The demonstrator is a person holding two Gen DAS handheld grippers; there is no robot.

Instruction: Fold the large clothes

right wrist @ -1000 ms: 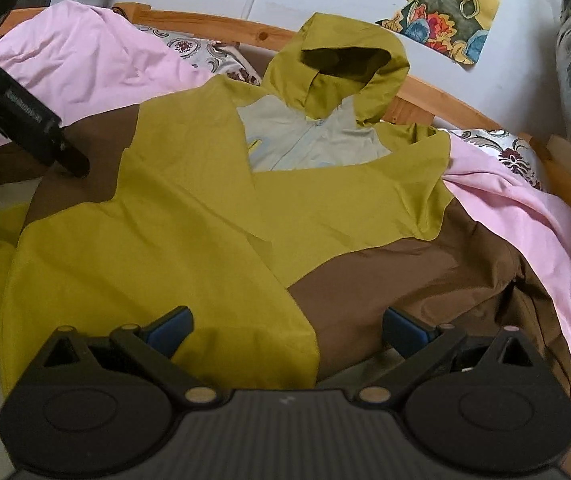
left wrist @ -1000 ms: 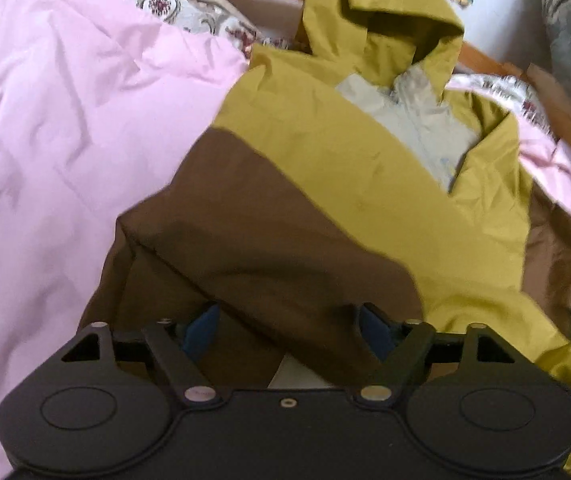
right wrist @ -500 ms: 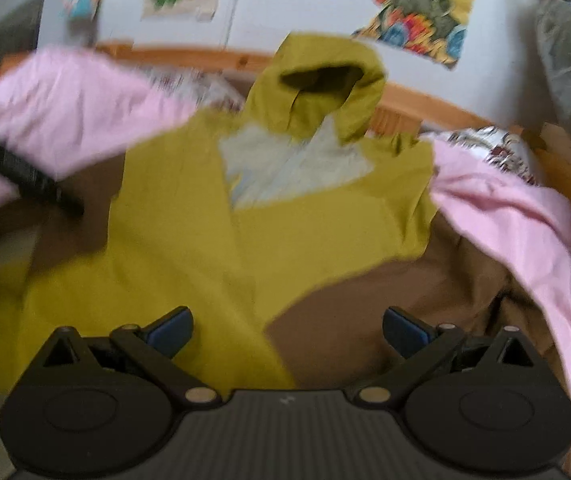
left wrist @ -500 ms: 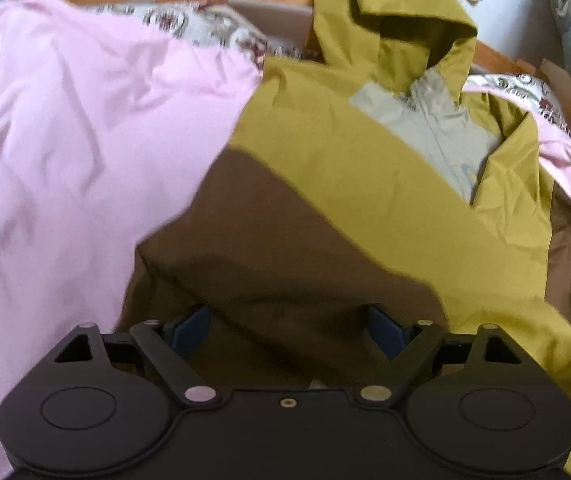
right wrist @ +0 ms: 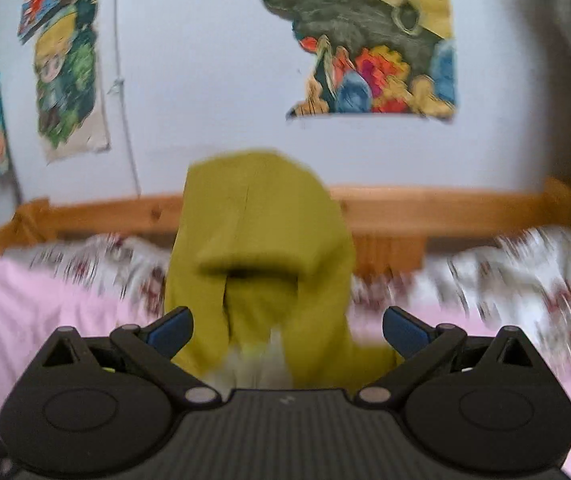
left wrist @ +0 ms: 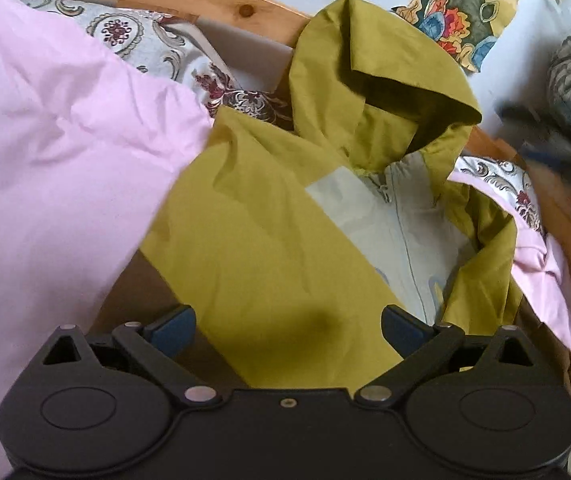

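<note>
In the left wrist view, a thin, crinkly olive jacket [left wrist: 269,240] with a pale zipped chest panel lies on soft pink bedding [left wrist: 53,184], its peaked hood at 1 o'clock; the left gripper [left wrist: 288,322] is spread wide, fabric between its fingers, unclamped. In the blurred right wrist view, the right gripper [right wrist: 287,326] also gapes, holding nothing, the hood [right wrist: 261,240] at 12 o'clock against the wooden bed rail [right wrist: 445,212].

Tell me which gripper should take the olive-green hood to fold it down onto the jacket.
Right, probably. The right gripper is open and faces the olive-green hood head-on, centred between its fingers. The left gripper, also open, sits lower over the jacket's olive sleeve panel, with the hood farther off.
</note>
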